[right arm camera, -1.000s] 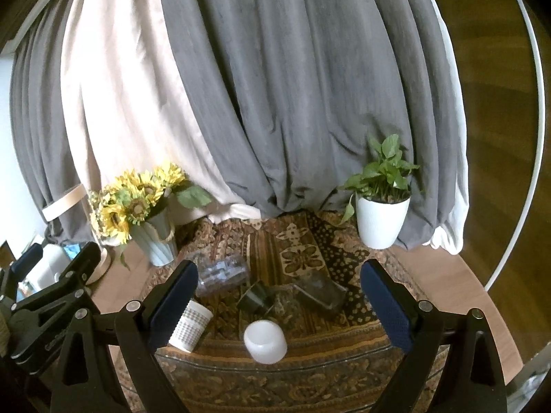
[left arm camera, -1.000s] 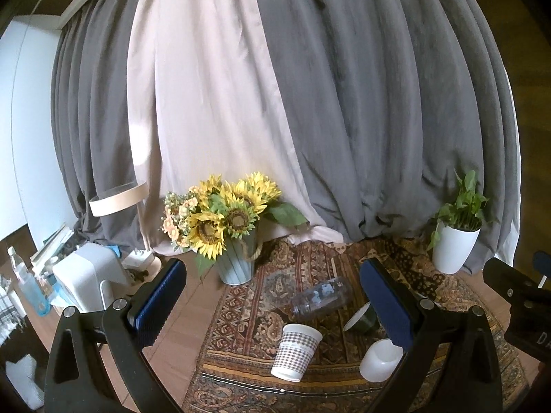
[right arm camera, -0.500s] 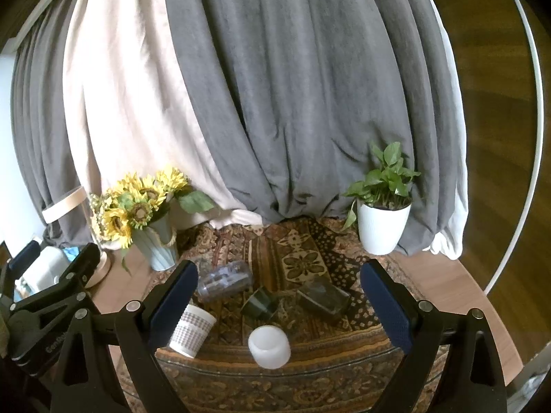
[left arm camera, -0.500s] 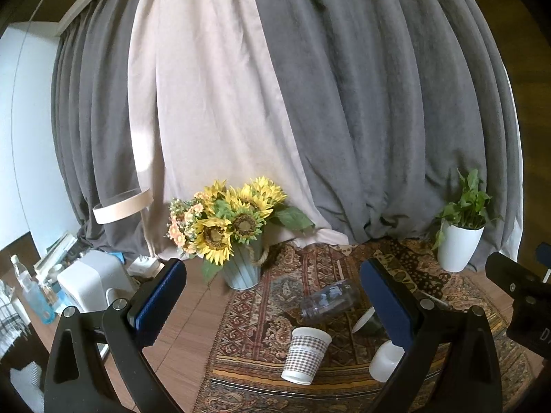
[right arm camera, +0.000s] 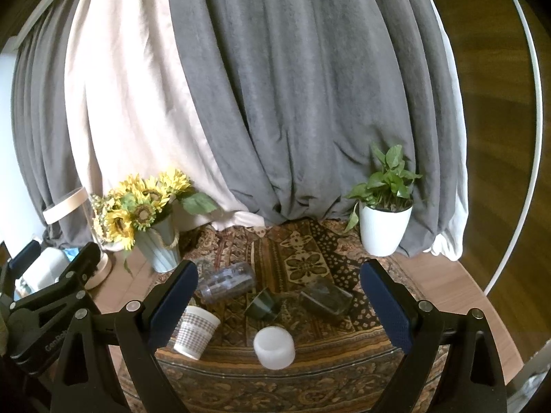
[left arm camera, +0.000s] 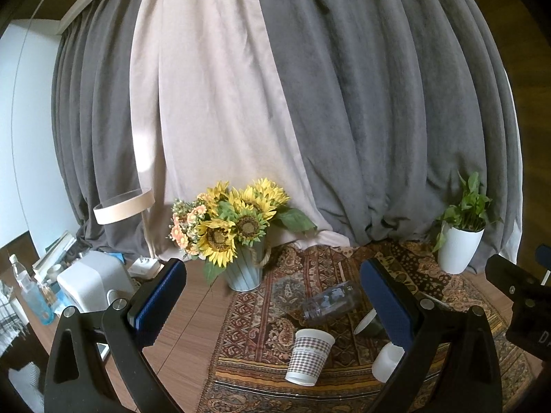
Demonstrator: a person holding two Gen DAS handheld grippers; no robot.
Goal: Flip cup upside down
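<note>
Fingers (left arm camera: 389,296) of left gripper (left arm camera: 272,296) and right gripper (right arm camera: 279,296) spread, empty; checked paper cup (right arm camera: 196,331) upright at 7 o'clock of white cup (right arm camera: 274,347).

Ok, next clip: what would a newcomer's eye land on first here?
Probably the sunflower bouquet in its pale vase, standing at the left back edge of the patterned rug against the grey and cream curtains. Next, the cluster of cups on the rug: an upright checked paper cup, a white cup already upside down, and clear ones lying on their sides. Both claws, left claw and right claw, hang open above them.
</note>
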